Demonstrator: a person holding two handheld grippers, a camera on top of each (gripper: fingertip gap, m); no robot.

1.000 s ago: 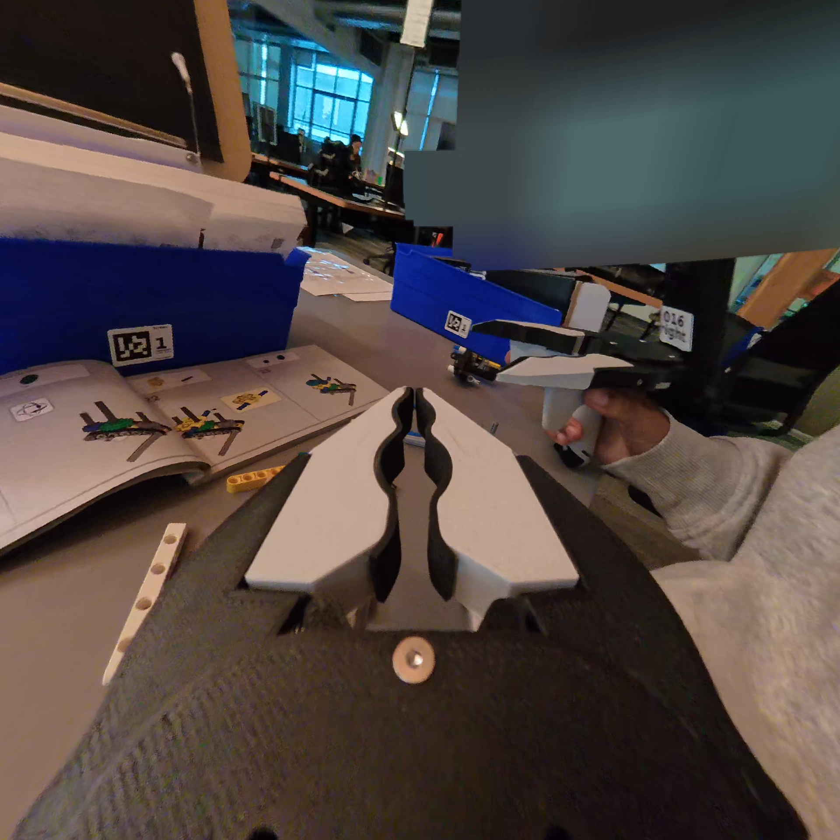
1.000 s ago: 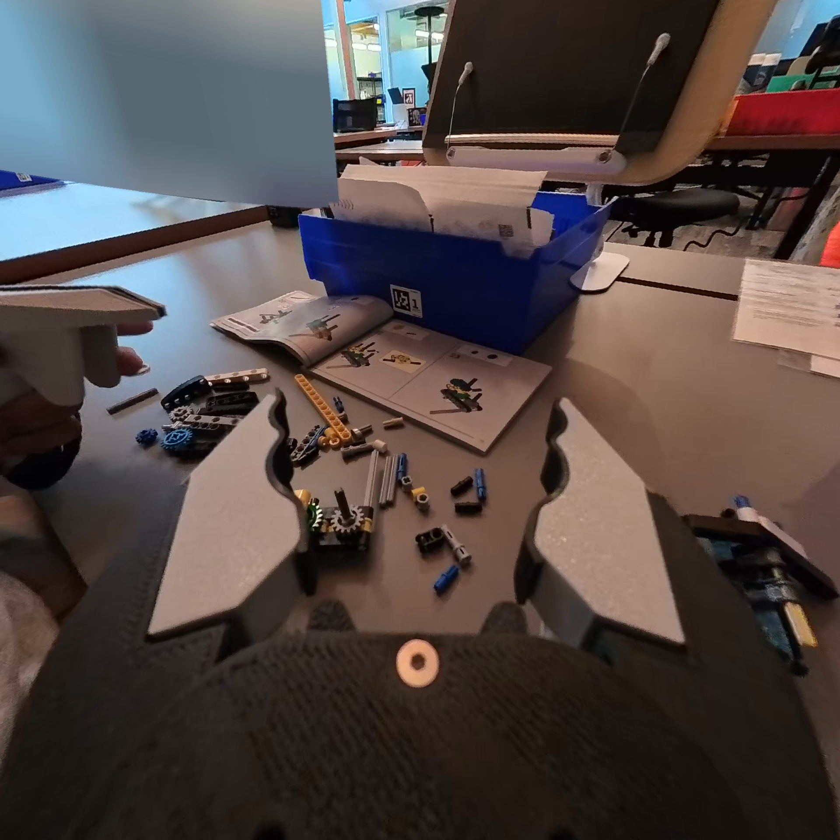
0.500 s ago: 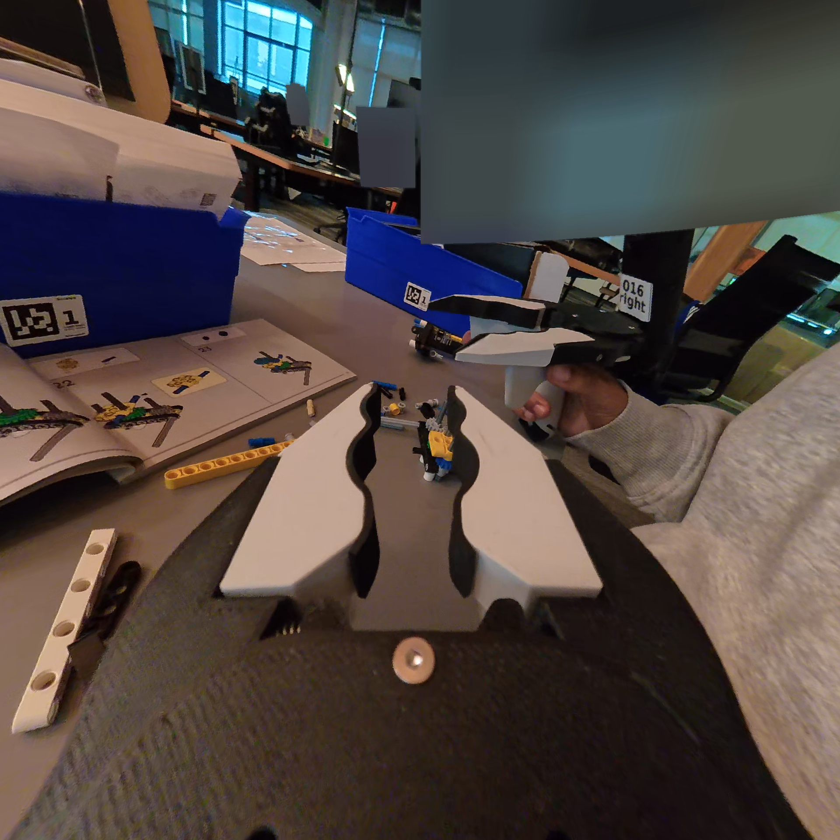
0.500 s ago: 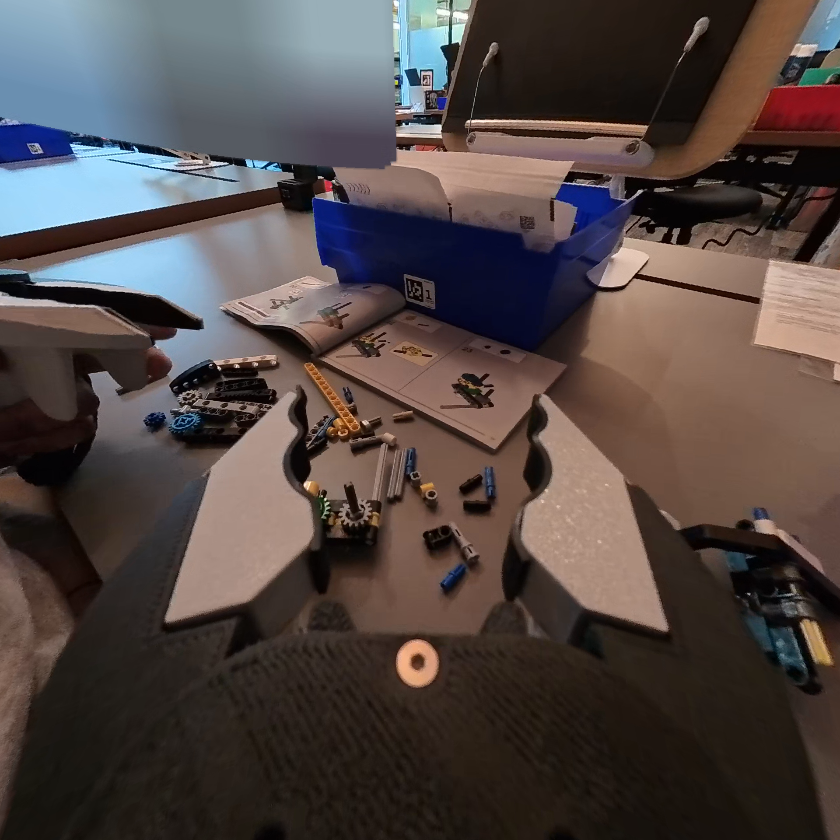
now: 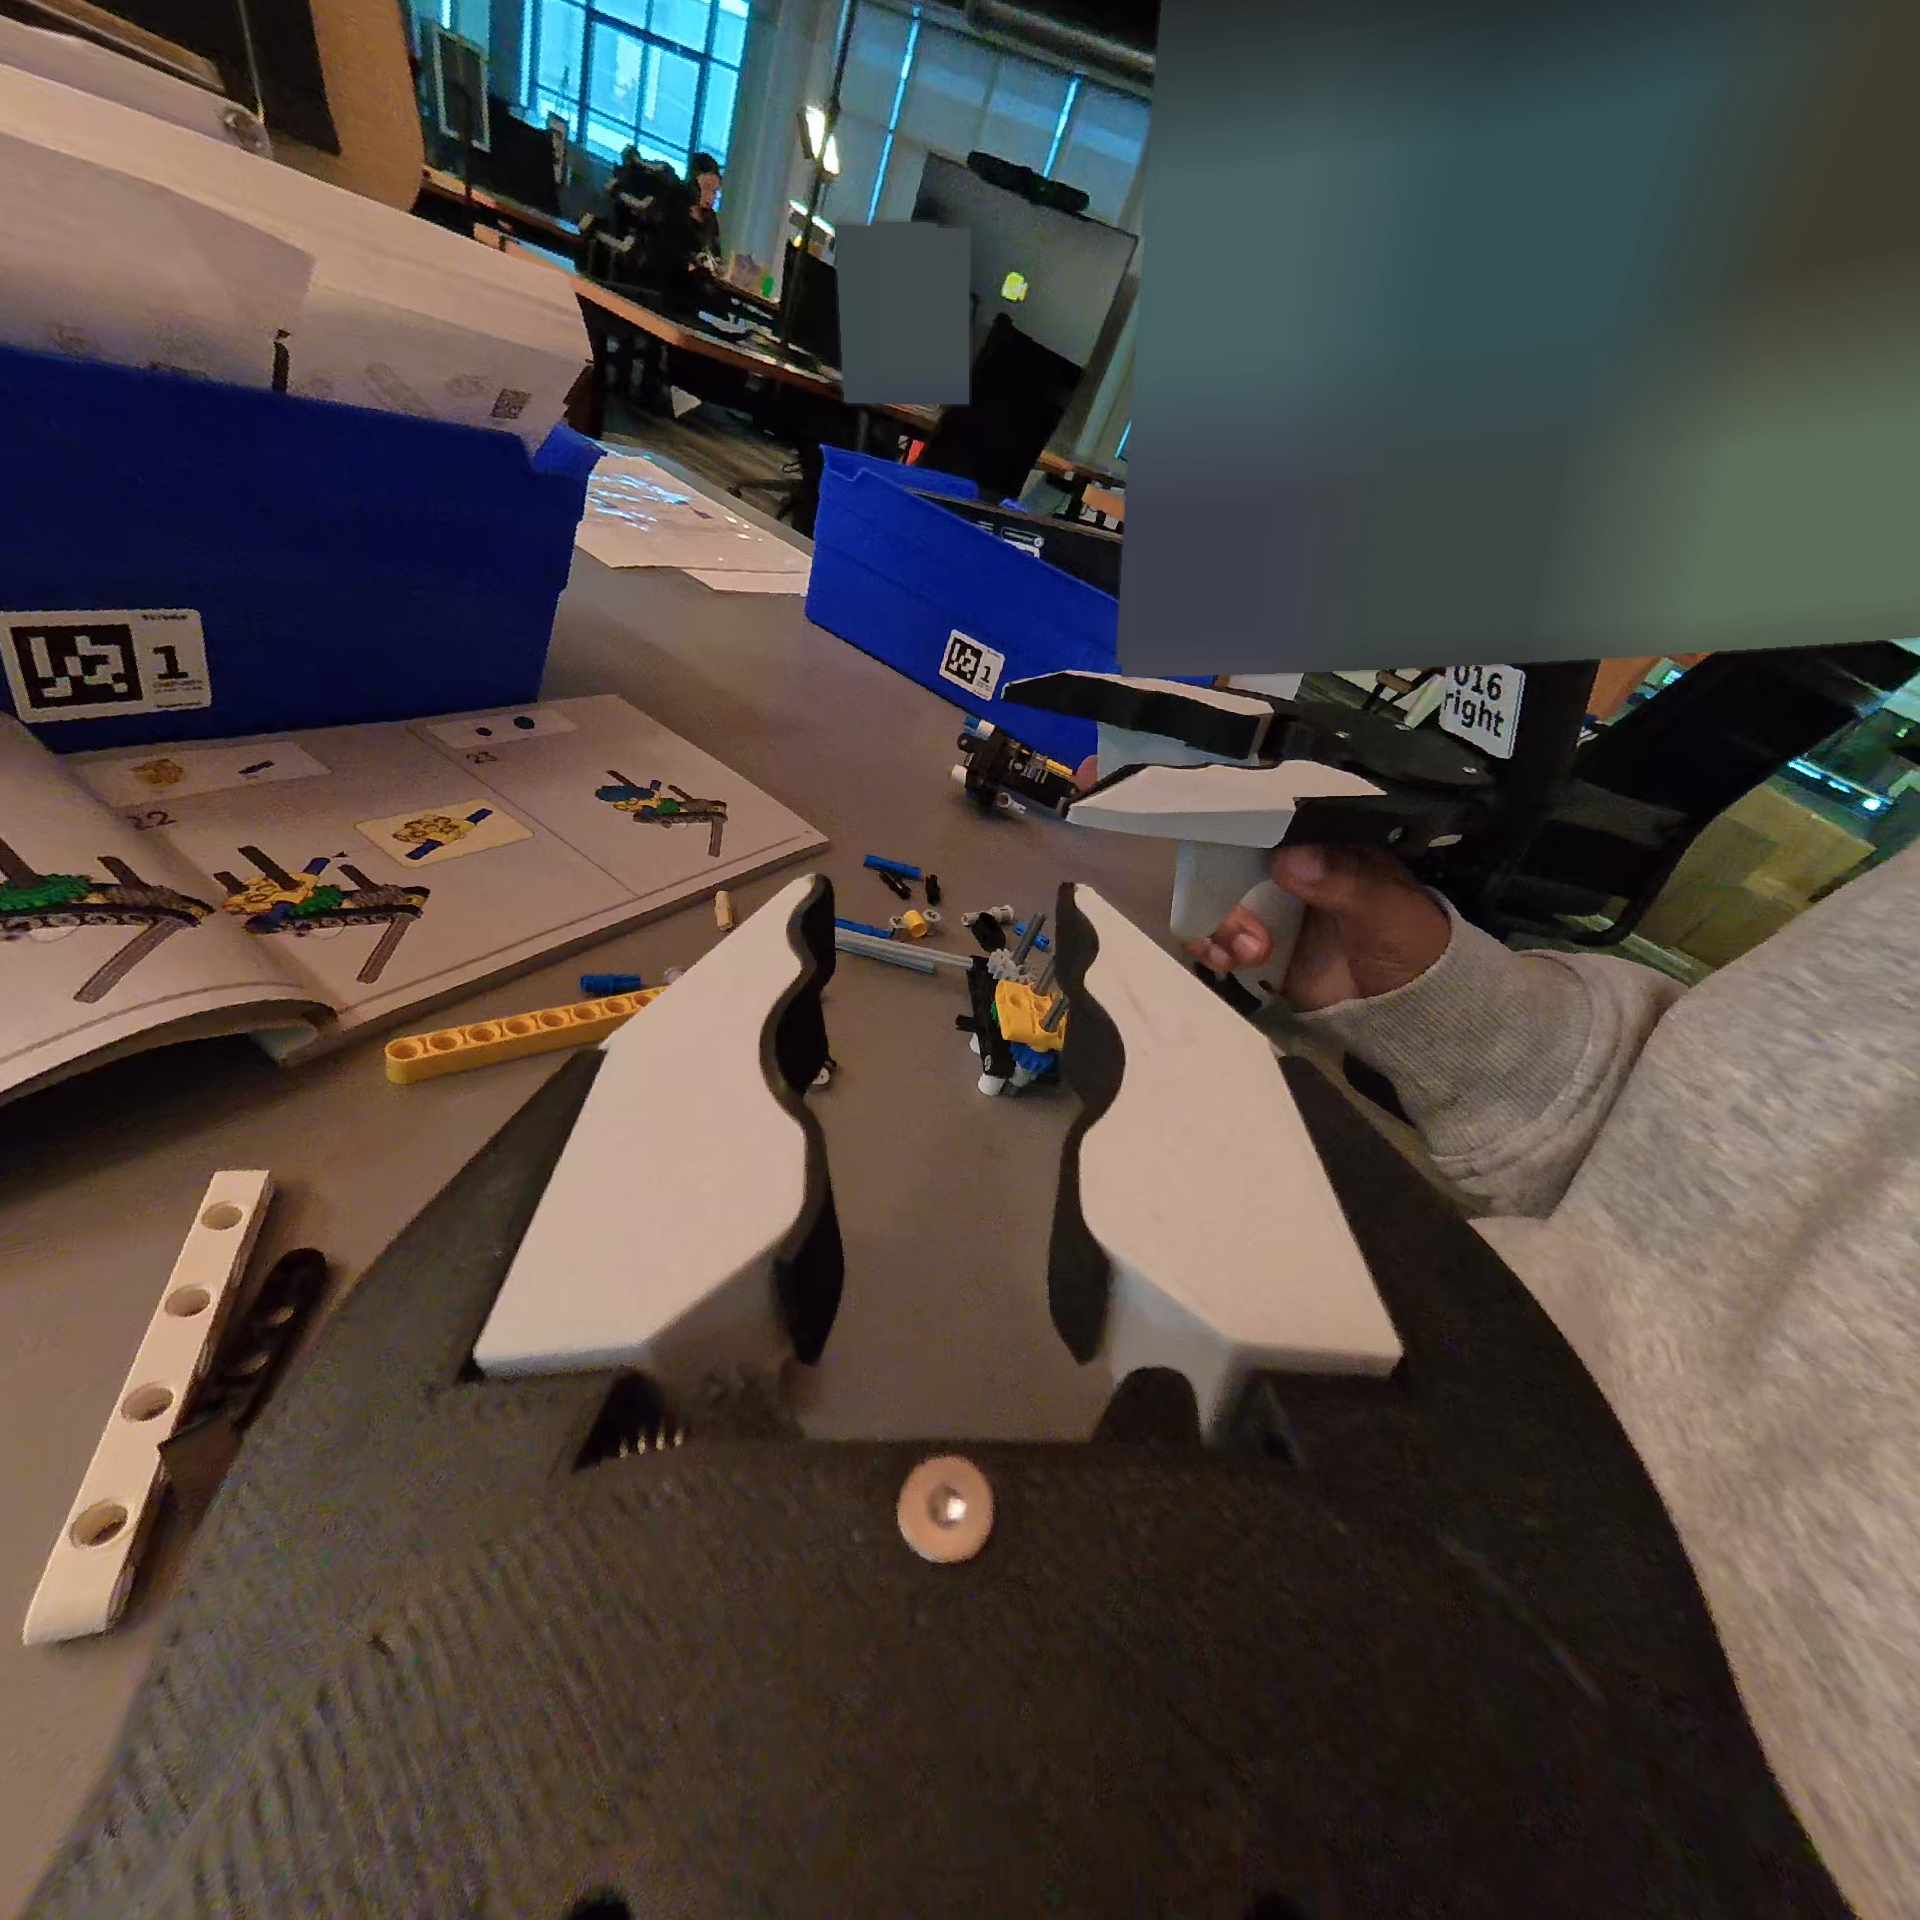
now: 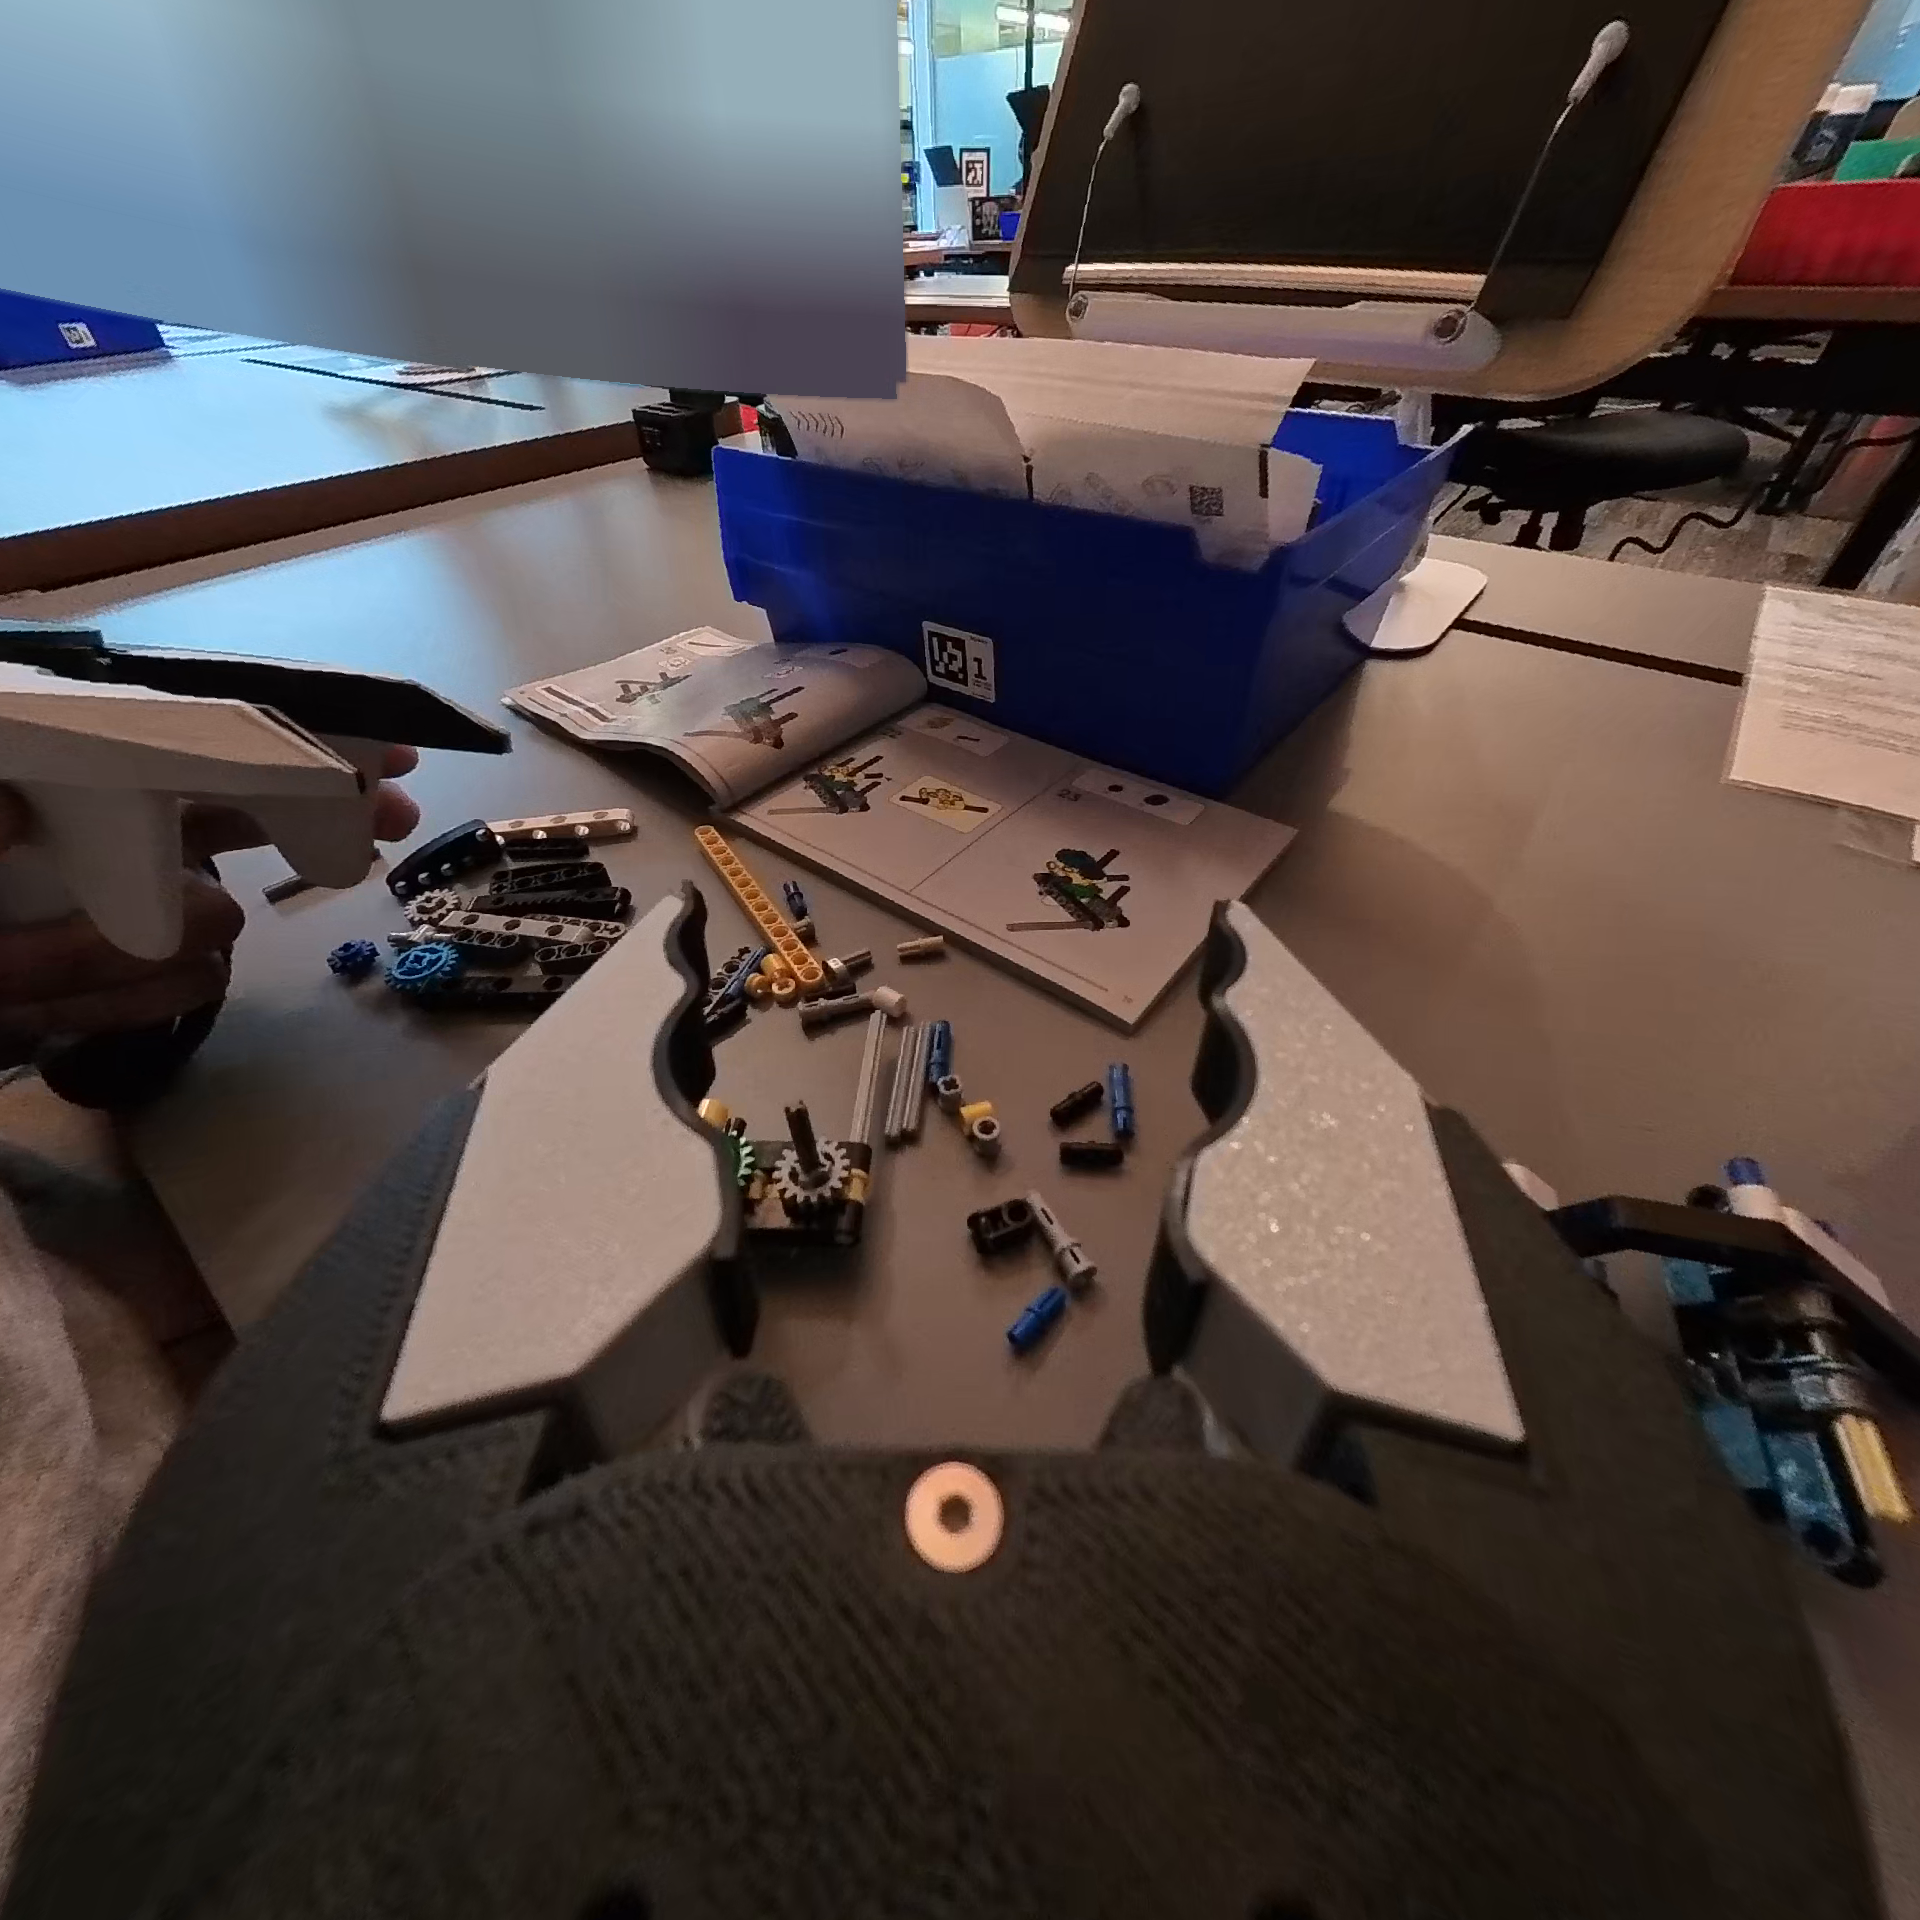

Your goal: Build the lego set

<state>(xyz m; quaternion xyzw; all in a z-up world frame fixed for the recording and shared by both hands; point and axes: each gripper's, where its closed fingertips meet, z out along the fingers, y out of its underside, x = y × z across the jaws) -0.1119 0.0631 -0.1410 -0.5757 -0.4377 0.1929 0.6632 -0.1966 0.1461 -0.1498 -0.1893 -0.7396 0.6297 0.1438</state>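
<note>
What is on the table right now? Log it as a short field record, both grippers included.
left gripper: open, empty, aimed at the small gear assembly
right gripper: open, empty, above the loose pins
gear assembly: upright on the table, untouched
yellow beam: flat, beside the instruction booklet
booklet: open, in front of the blue bin
dark beams and gears: piled near the left gripper
</note>
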